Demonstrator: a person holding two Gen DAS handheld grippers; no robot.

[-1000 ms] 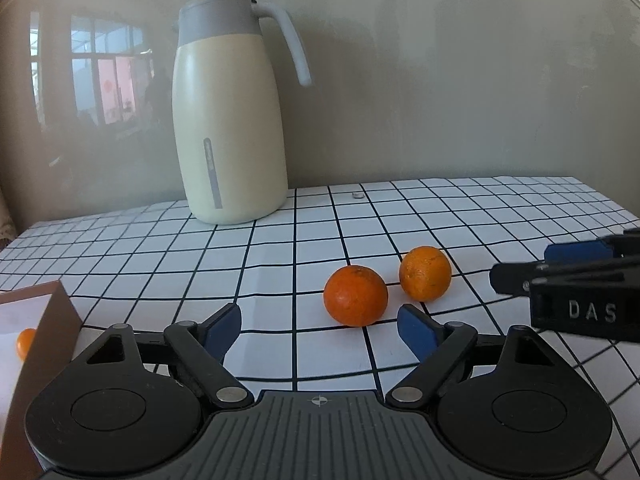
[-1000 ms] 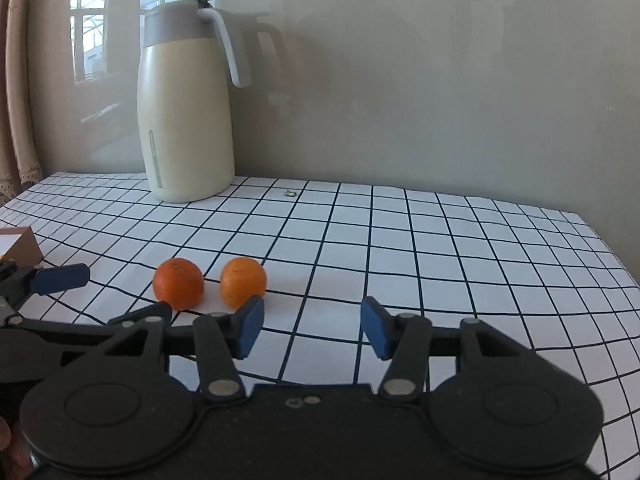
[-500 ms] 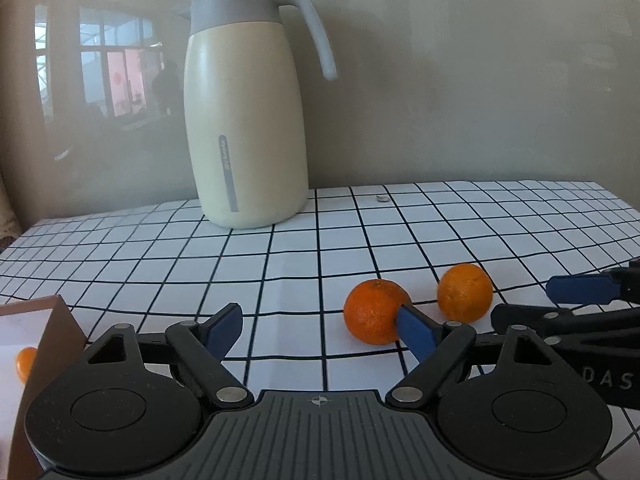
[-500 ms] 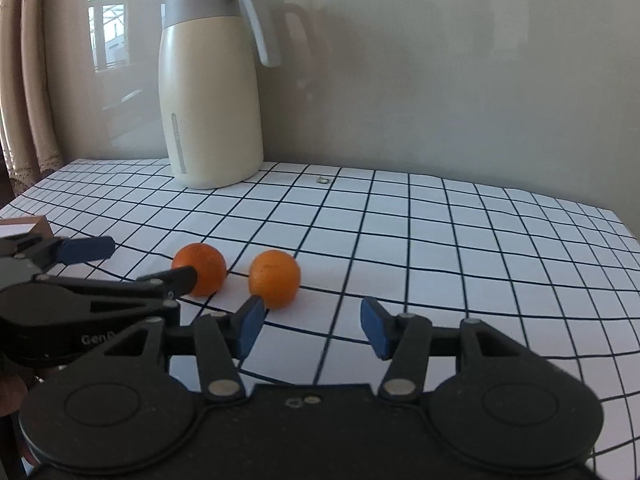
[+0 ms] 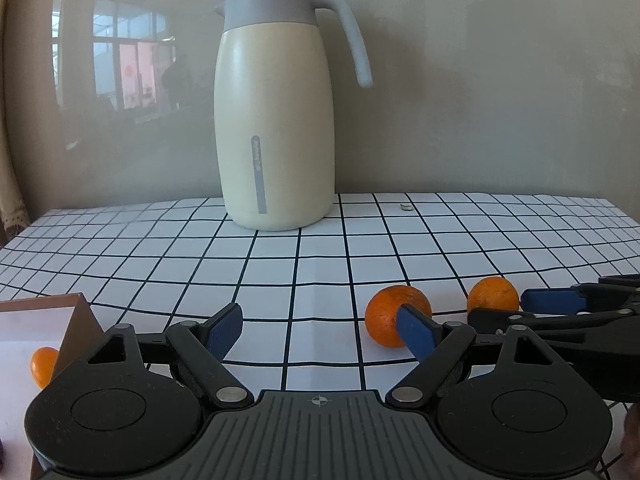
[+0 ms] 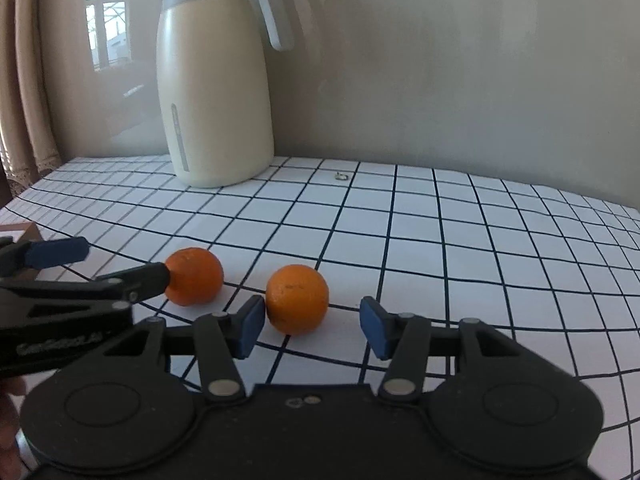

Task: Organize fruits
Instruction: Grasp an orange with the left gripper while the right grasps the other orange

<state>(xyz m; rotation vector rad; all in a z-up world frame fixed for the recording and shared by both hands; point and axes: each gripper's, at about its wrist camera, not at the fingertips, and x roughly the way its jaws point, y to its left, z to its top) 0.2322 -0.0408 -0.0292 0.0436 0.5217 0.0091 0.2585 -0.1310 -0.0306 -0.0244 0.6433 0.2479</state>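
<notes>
1. My table wears a white cloth ruled in black squares; a fold line runs across it near my grippers.
2. Behind it stands a plain grey-beige wall, glossy enough on its left part to mirror a window and a dim room.
3. A cream jug with a grey lid and handle stands upright at the back edge, left of the middle, handle to the right.
4. A tiny pale bit, too small to make out, lies near the back edge, right of the jug.
5. Curtain folds hang past the left edge.
6. My left gripper is open wide, with bare cloth between its blue pads. Its right pad sits in front of the left orange; whether they touch I cannot tell.
7. My right gripper is open, narrower. The right orange sits at the mouth of its jaws, closer to the left pad, not gripped.
8. Both oranges rest on the cloth near the front edge, close together yet apart.
9. A brown box stands at the front-left corner, pale inside; a third orange shows inside, half hidden by its wall.
</notes>
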